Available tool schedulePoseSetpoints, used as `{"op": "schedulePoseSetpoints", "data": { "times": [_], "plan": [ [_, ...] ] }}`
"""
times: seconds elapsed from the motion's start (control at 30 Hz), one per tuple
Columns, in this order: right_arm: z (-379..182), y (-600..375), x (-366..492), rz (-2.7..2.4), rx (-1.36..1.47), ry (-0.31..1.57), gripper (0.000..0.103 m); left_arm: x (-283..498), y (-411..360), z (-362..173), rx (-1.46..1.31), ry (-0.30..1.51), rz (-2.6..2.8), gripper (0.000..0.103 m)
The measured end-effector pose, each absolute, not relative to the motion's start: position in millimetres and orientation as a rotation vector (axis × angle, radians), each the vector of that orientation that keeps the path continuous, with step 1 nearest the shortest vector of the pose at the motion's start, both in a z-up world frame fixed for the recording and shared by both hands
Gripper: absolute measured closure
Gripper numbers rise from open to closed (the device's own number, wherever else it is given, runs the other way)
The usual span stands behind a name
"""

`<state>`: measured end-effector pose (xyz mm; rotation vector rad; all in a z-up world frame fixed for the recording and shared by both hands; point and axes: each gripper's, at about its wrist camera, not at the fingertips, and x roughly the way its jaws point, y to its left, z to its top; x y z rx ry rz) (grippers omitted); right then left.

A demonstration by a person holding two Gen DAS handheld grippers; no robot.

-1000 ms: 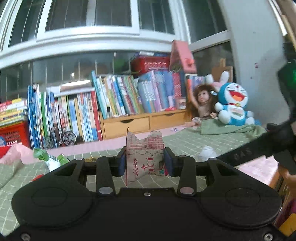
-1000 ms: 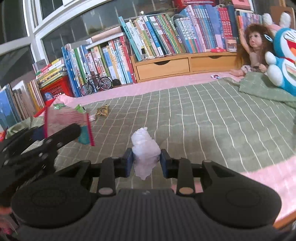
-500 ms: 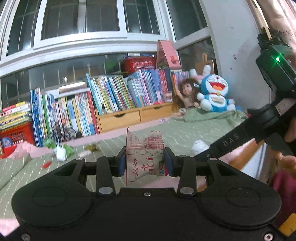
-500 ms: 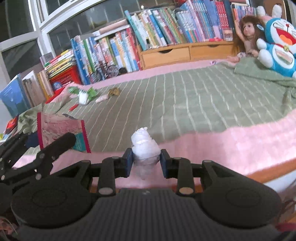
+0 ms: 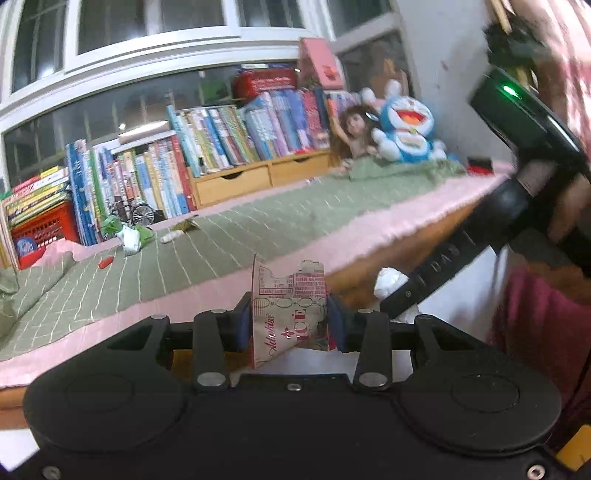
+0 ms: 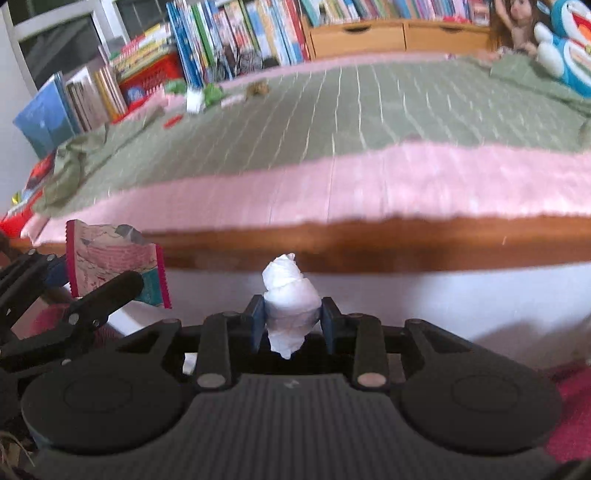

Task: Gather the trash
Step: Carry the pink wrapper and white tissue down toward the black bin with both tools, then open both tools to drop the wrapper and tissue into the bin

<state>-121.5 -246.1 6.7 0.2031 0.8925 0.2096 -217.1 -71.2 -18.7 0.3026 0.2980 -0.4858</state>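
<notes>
Wrapper (image 5: 290, 310), torn and printed pink, stands upright, long axis vertical, pinched between the jaws of the left gripper (image 5: 290, 325) off the bed's (image 5: 258, 236) edge. Crumpled tissue (image 6: 290, 295), tapered end up, is pinched by the right gripper (image 6: 291, 323).

A white tissue wad (image 6: 290, 295), a pink-and-red printed wrapper (image 5: 290, 310), a green grid-lined blanket (image 6: 369, 110).

A: Where does the left wrist view look from?

B: Low beside the green checked, pink-edged bed (image 5: 229, 240), facing the bookshelf of coloured books (image 5: 207, 147).

A: The right wrist view?

B: Nearer, tilted down at the same bed (image 6: 369, 110) and books (image 6: 236, 33).
</notes>
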Motion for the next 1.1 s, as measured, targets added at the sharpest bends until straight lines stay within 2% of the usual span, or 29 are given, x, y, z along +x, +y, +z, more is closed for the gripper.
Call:
{"op": "schedulePoseSetpoints", "data": {
  "times": [0.17, 0.47, 0.67, 0.73, 0.77, 0.87, 1.0, 1.1],
  "plan": [
    [-12, -240, -122, 0.210, 0.202, 0.974, 0.063, -226, -70, -35, 0.314, 0.399, -0.520, 0.064],
    [-37, -233, -115, 0.213, 0.213, 1.087, 0.063, -199, -60, -64, 0.192, 0.692, -0.545, 0.064],
    [-48, -234, -110, 0.201, 0.237, 1.130, 0.063, -181, -57, -78, 0.148, 0.791, -0.552, 0.064],
    [-50, -234, -110, 0.200, 0.239, 1.139, 0.055, -177, -57, -80, 0.134, 0.819, -0.565, 0.063],
    [-50, -235, -110, 0.198, 0.240, 1.139, 0.046, -175, -57, -82, 0.130, 0.833, -0.570, 0.062],
    [-51, -236, -110, 0.199, 0.247, 1.139, 0.037, -174, -58, -85, 0.143, 0.847, -0.558, 0.052],
    [-51, -238, -109, 0.194, 0.257, 1.139, 0.035, -176, -58, -87, 0.162, 0.843, -0.552, 0.037],
    [-52, -240, -110, 0.190, 0.260, 1.138, 0.034, -177, -60, -85, 0.167, 0.837, -0.544, 0.034]
  ]
}}
